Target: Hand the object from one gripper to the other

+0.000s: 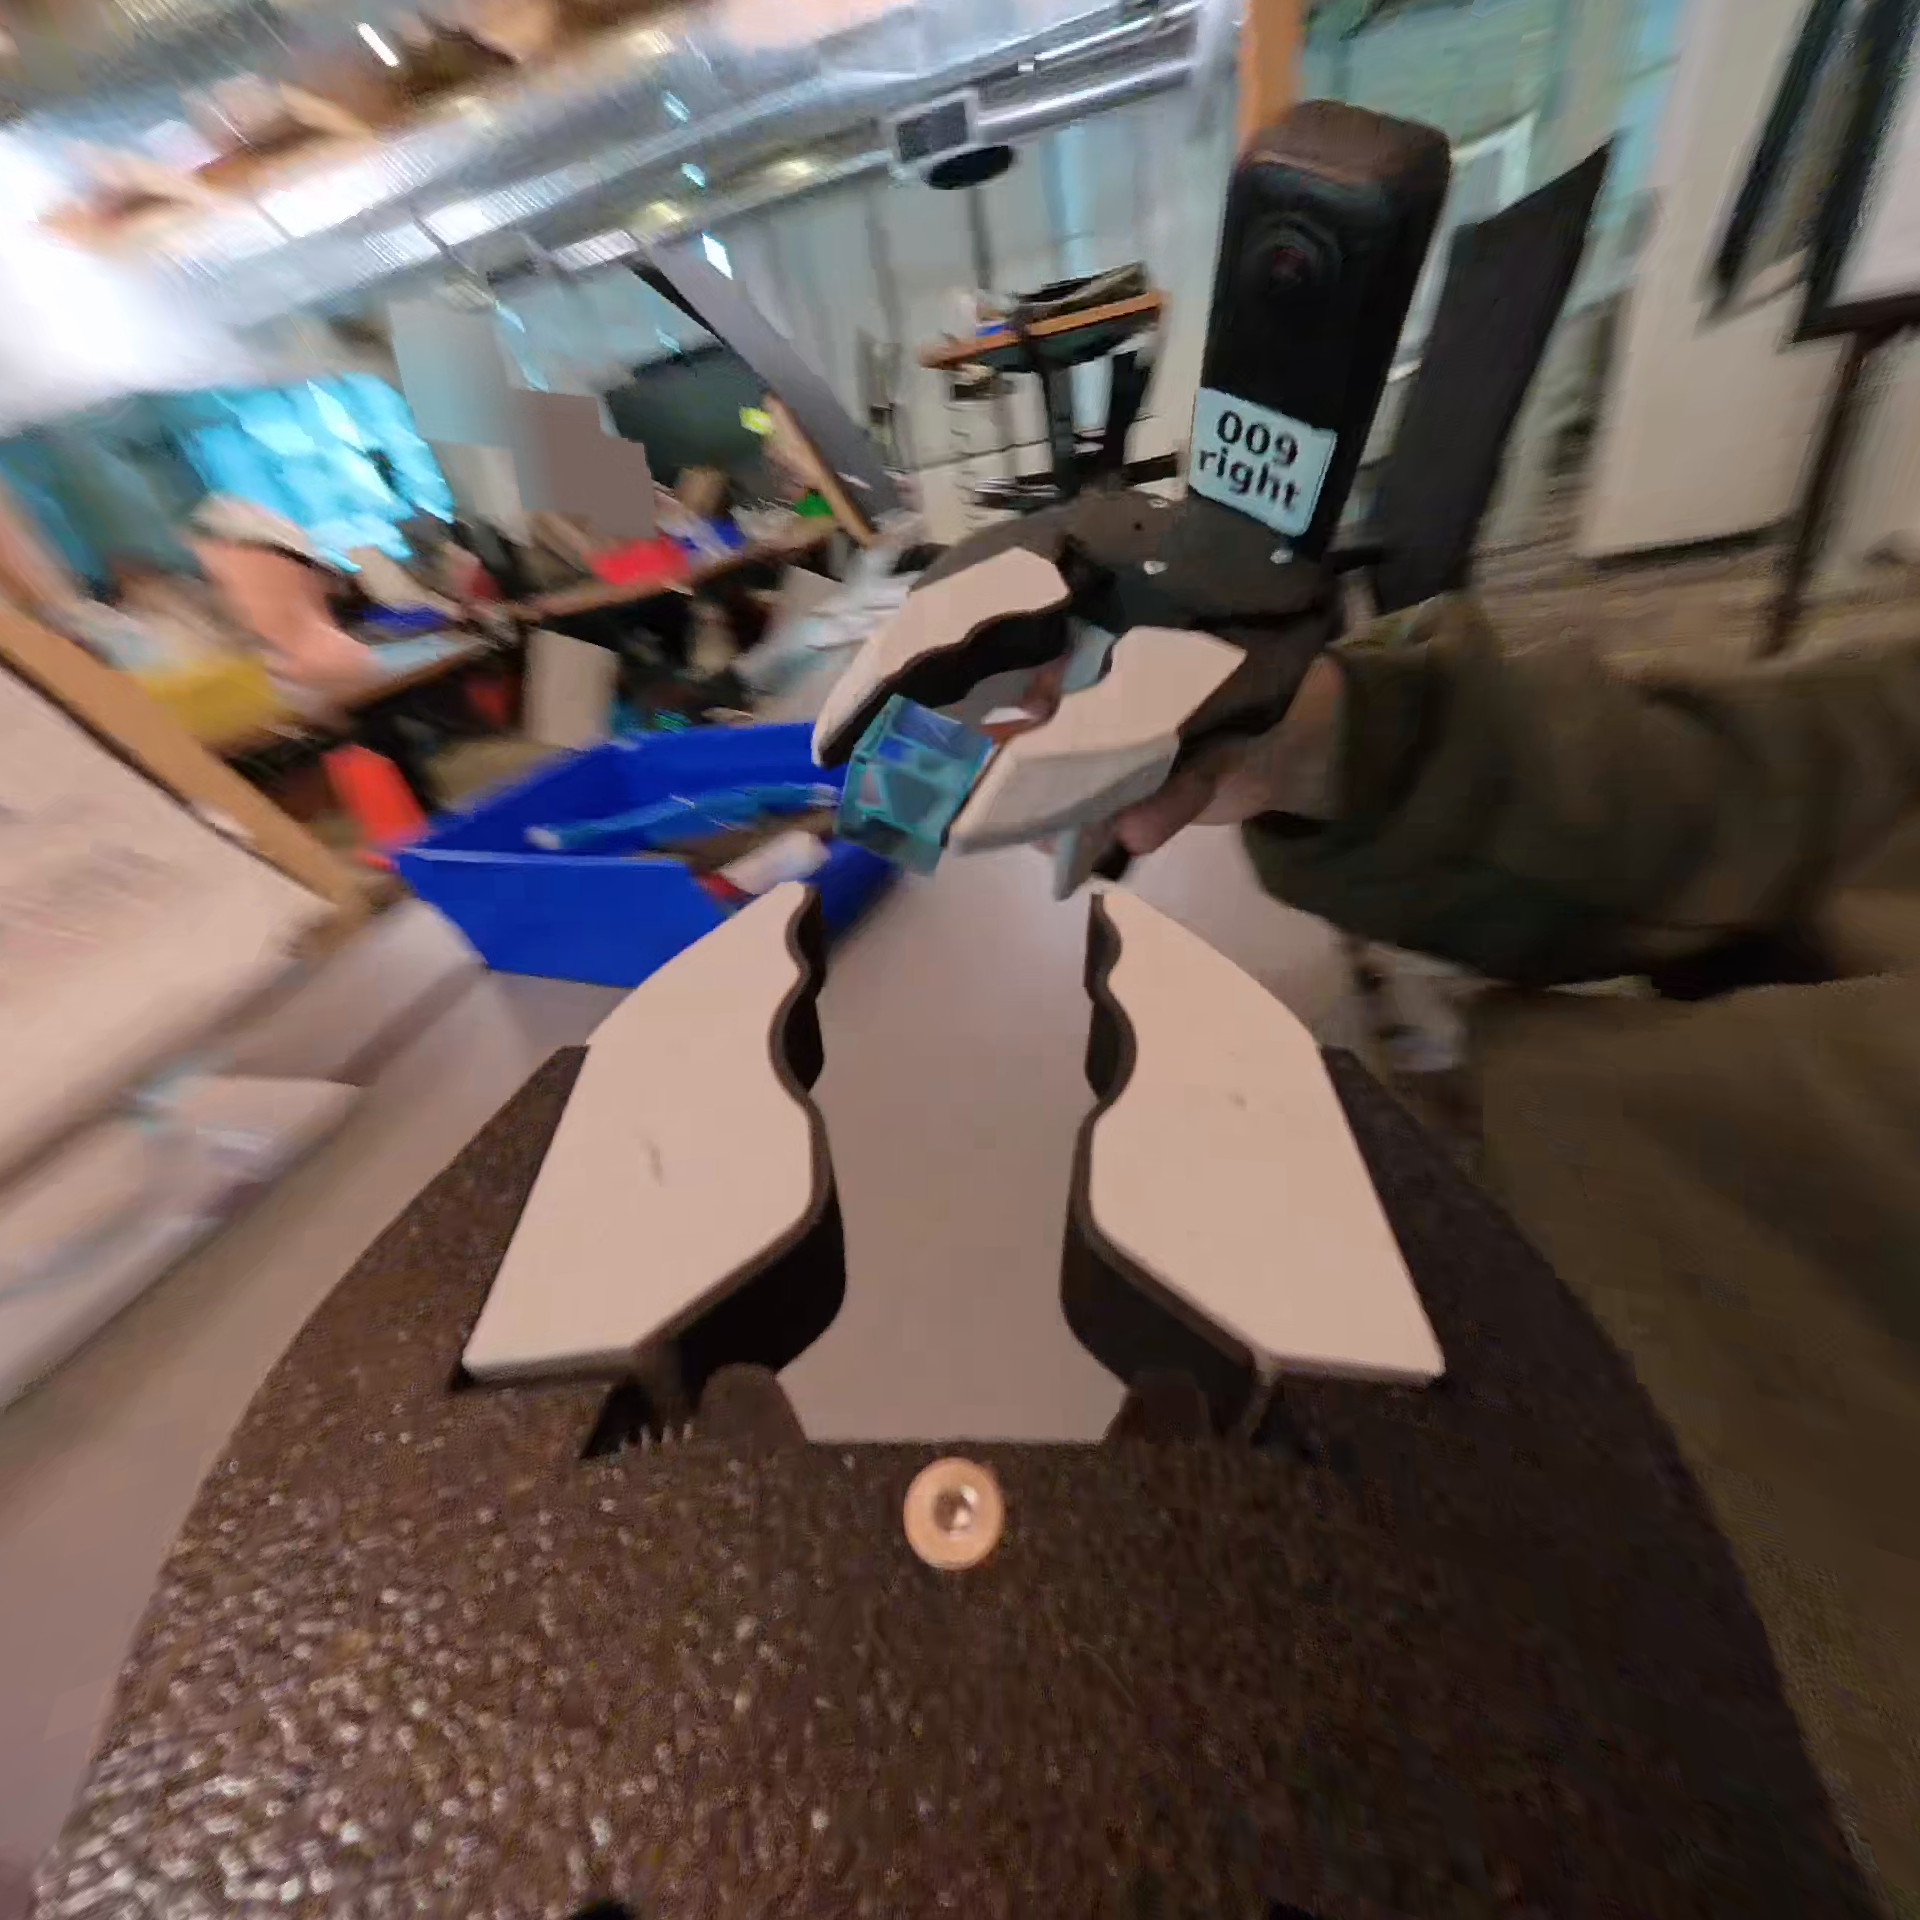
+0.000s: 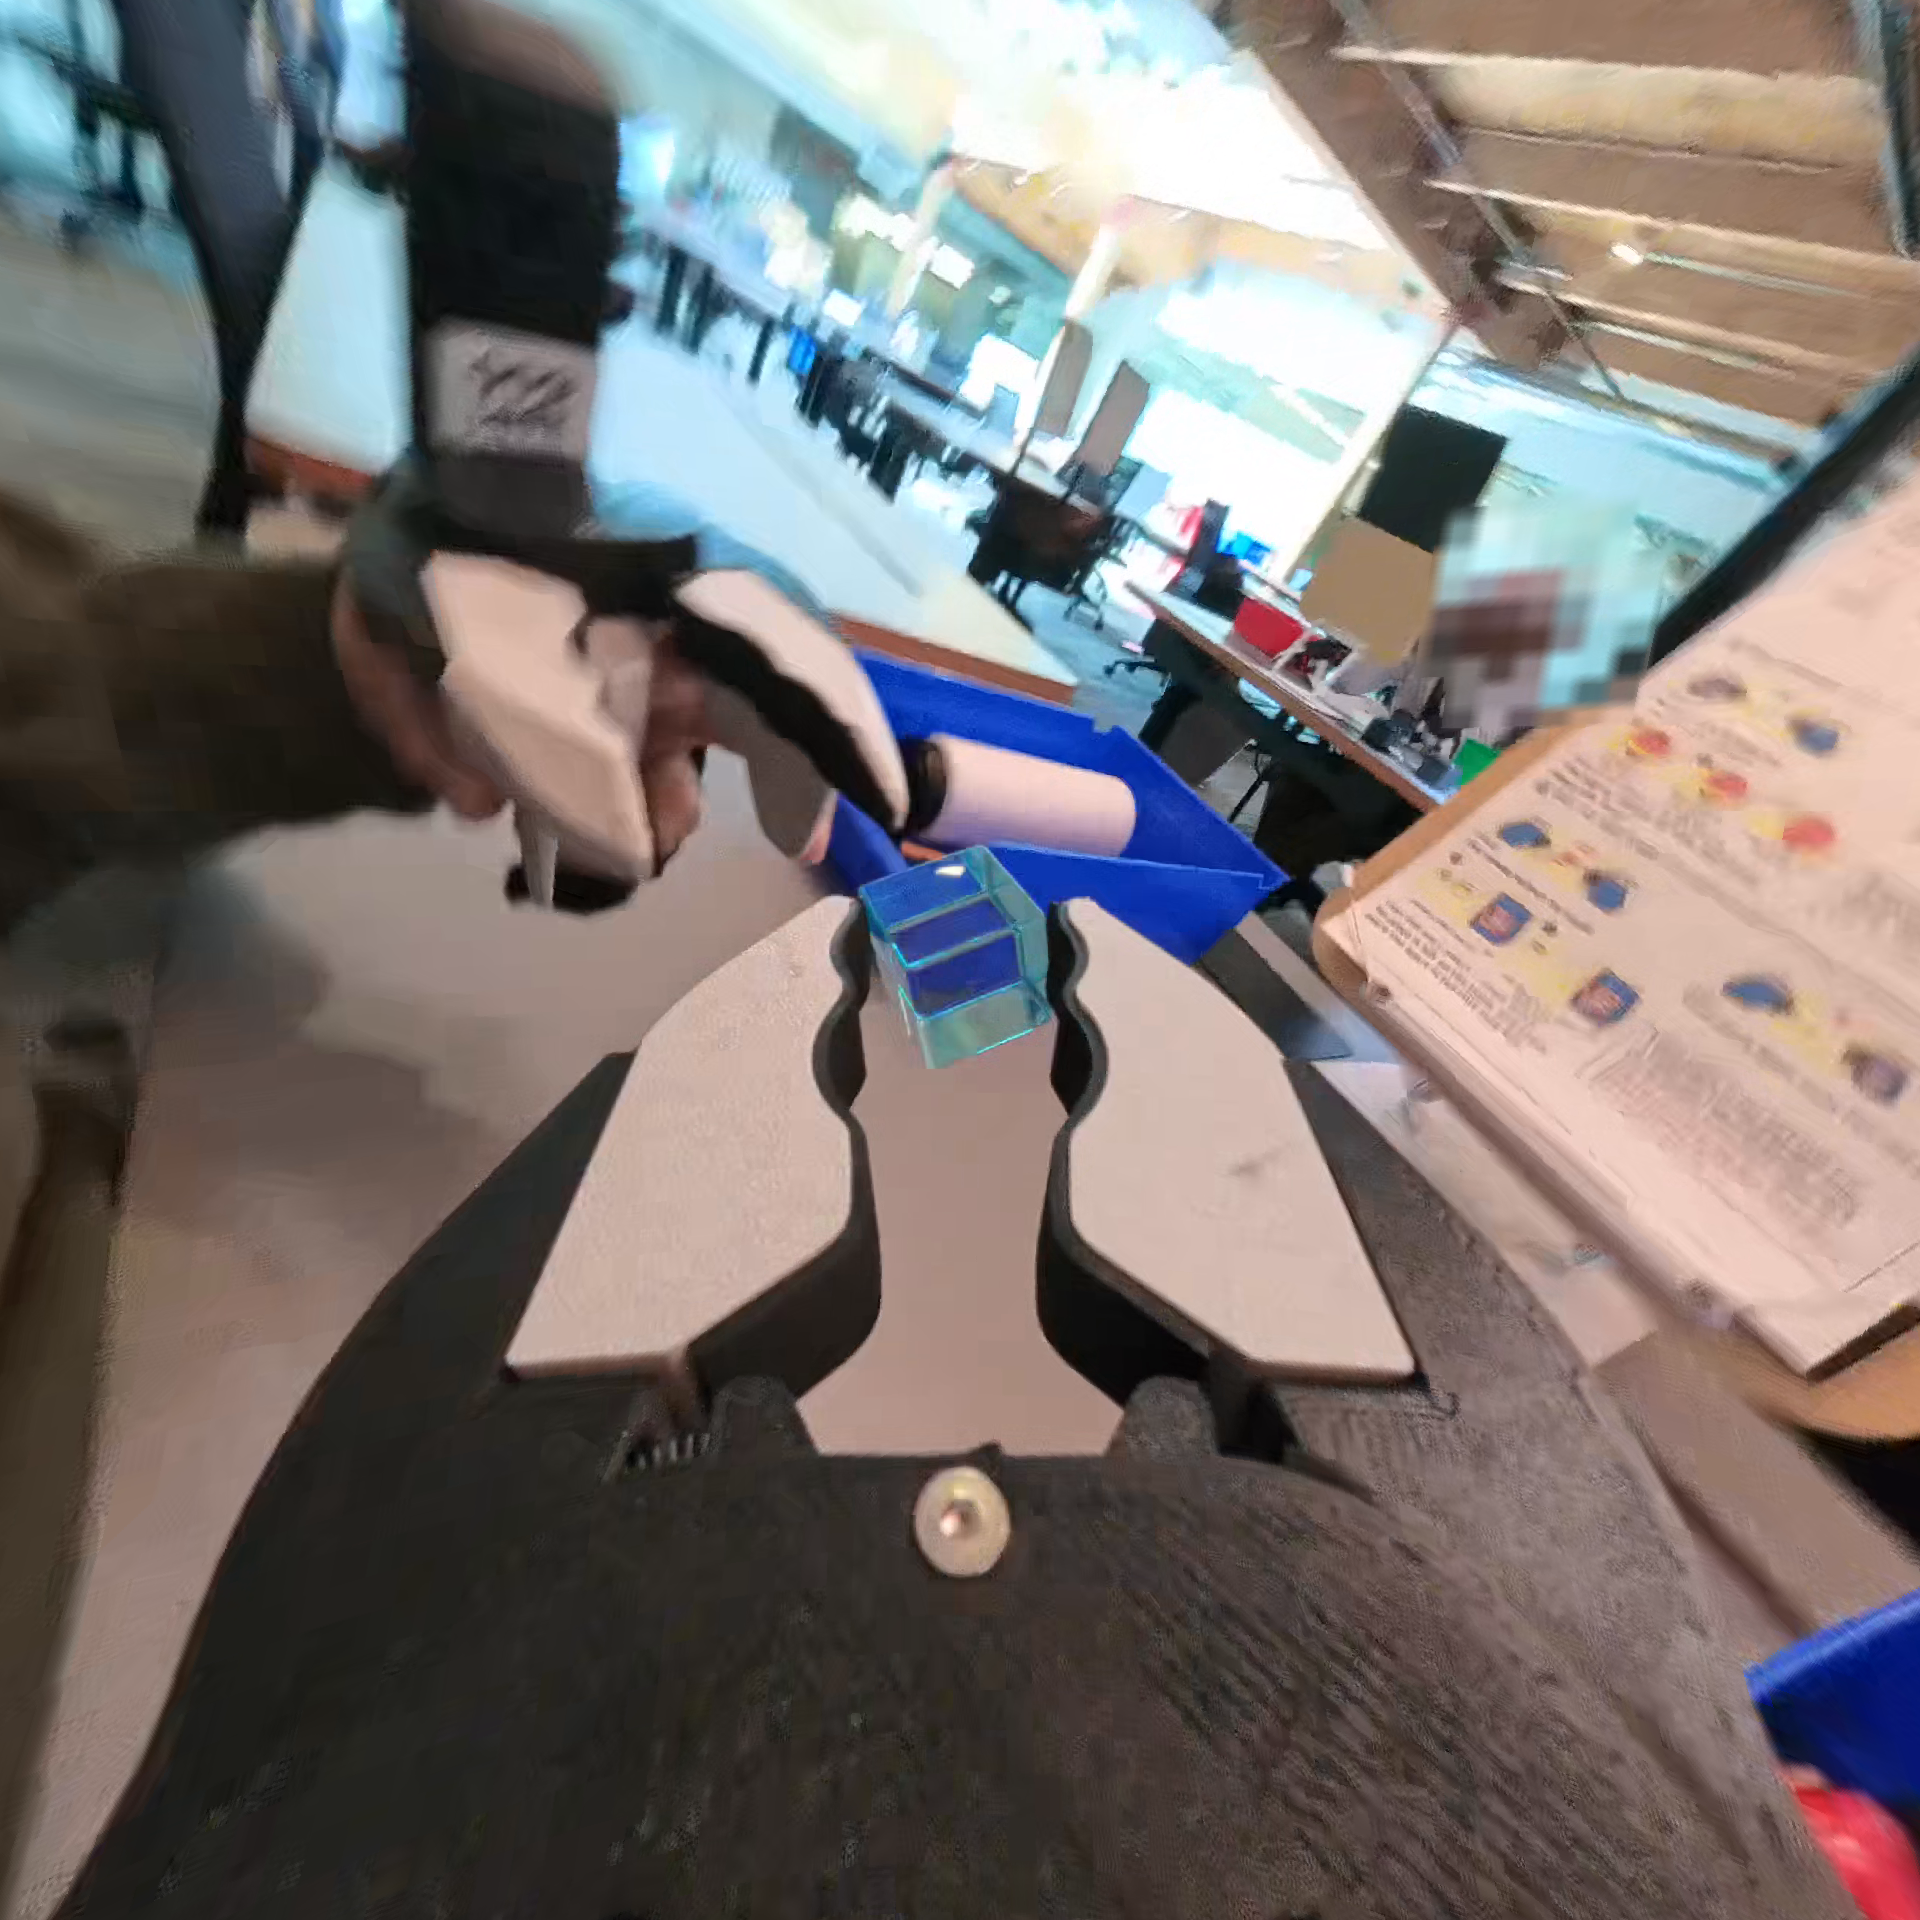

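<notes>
The small clear turquoise plastic cube (image 2: 956,971) sits pinched between the fingertips of the right gripper (image 2: 954,935), held in the air above the pale grey desk (image 2: 312,1039). The left gripper (image 1: 951,914) points toward it from just beside, its jaws spread with nothing between them. Behind both, near the desk's far edge, stands a blue plastic bin (image 1: 540,914) holding a white roll (image 2: 1023,805).
</notes>
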A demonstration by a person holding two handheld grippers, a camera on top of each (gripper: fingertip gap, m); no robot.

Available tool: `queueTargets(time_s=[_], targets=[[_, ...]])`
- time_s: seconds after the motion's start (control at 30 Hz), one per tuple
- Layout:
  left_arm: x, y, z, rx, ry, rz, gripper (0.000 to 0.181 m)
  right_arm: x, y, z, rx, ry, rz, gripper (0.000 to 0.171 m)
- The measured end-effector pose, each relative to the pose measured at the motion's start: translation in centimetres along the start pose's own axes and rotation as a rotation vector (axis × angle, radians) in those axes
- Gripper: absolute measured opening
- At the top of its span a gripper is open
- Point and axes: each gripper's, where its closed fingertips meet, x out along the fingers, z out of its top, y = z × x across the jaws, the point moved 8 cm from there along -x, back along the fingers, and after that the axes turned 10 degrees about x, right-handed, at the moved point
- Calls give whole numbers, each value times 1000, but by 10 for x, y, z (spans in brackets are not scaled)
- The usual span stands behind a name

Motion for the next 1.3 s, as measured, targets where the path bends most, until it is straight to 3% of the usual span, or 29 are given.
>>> queueTargets(time_s=[0.03,0.13,0.23,0.43,0.5,0.57,0.67,0.8,0.97,1.07,1.17,1.3], targets=[[1,-1,4,99,17,62,51,-2,-6,3,119,-43,-5,33],[11,-7,16,386,86,271,55,-8,-17,8,572,-223,39,33],[25,-23,27,649,45,432,53,-7,-17,9,910,-334,175,33],[36,-33,24,946,137,599,41,8,2,6,1170,-326,393,32],[34,-34,24,978,127,644,29,12,7,5,1195,-336,414,33],[33,-33,24,963,129,646,28,14,6,3,1238,-353,430,33],[32,-30,24,903,160,582,28,13,0,-2,1164,-332,446,32],[22,-22,31,602,138,345,27,-3,-17,-3,794,-335,327,45],[6,-21,29,277,152,-47,27,-24,-5,8,443,-304,481,32],[7,-25,24,204,160,-146,27,-23,13,4,243,-158,556,34],[10,-30,22,161,140,-241,27,-18,21,-1,152,-57,524,40],[13,-32,18,145,161,-272,27,-17,24,0,164,-65,561,30]])
